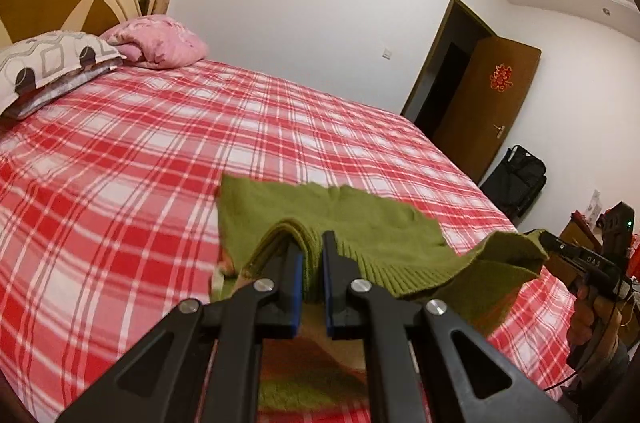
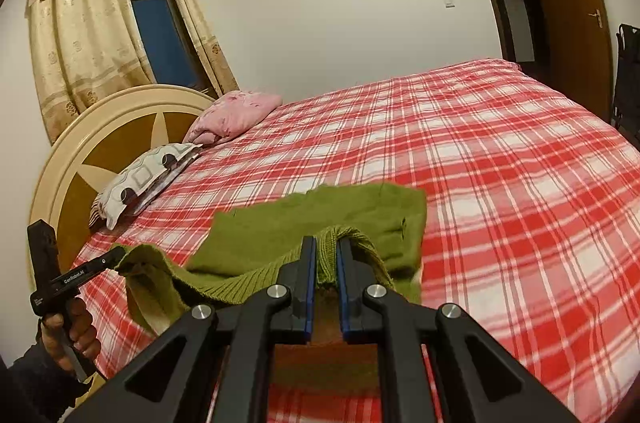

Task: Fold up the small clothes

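A small green knit garment (image 1: 360, 223) hangs stretched between both grippers above the red plaid bed (image 1: 140, 151). In the left wrist view my left gripper (image 1: 312, 247) is shut on a bunched fold of its ribbed hem. My right gripper (image 1: 544, 241) holds the hem's other end at the right, in a person's hand (image 1: 588, 307). In the right wrist view my right gripper (image 2: 326, 251) is shut on the ribbed edge of the green garment (image 2: 320, 219). The left gripper (image 2: 120, 257) grips the far corner at the left. The lower part of the garment sags beneath the fingers, partly hidden.
A patterned pillow (image 1: 52, 63) and a pink pillow (image 1: 160, 41) lie by the round headboard (image 2: 100, 143). An open brown door (image 1: 488, 103) and a black bag (image 1: 516, 179) stand past the bed's far side. Curtains (image 2: 80, 23) frame a dark window.
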Action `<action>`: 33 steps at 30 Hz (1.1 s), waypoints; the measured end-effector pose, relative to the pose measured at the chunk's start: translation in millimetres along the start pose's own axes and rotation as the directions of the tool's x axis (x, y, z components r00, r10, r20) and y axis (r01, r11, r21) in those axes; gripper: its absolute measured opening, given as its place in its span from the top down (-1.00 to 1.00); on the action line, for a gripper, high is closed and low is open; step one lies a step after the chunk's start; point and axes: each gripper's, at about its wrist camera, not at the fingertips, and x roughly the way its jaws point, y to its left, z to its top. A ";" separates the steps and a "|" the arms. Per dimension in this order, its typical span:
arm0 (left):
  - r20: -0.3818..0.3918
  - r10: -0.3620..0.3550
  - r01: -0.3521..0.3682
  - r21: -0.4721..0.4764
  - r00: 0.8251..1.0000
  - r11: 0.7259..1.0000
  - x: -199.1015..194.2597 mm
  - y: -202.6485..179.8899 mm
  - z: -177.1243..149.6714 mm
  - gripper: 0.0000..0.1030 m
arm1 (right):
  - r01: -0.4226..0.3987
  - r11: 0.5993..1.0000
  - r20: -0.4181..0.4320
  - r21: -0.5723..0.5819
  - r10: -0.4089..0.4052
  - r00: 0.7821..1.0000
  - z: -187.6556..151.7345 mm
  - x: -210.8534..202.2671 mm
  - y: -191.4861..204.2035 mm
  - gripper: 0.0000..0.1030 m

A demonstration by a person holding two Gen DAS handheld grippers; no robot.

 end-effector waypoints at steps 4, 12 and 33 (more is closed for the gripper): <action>0.003 0.011 -0.011 0.014 1.000 1.000 21.0 2.3 13.9 0.84 | 0.012 1.000 -0.008 -0.012 -0.012 1.000 16.3 26.0 -3.7 0.84; -0.026 0.032 -0.032 -0.003 0.999 0.999 78.1 18.3 39.8 0.84 | 0.027 1.000 -0.040 -0.002 -0.027 0.999 38.9 78.7 -18.8 0.84; -0.184 0.140 -0.161 -0.104 0.973 0.982 198.8 72.2 44.6 0.69 | 0.115 0.992 -0.294 0.054 -0.094 0.951 58.8 270.1 -93.9 0.82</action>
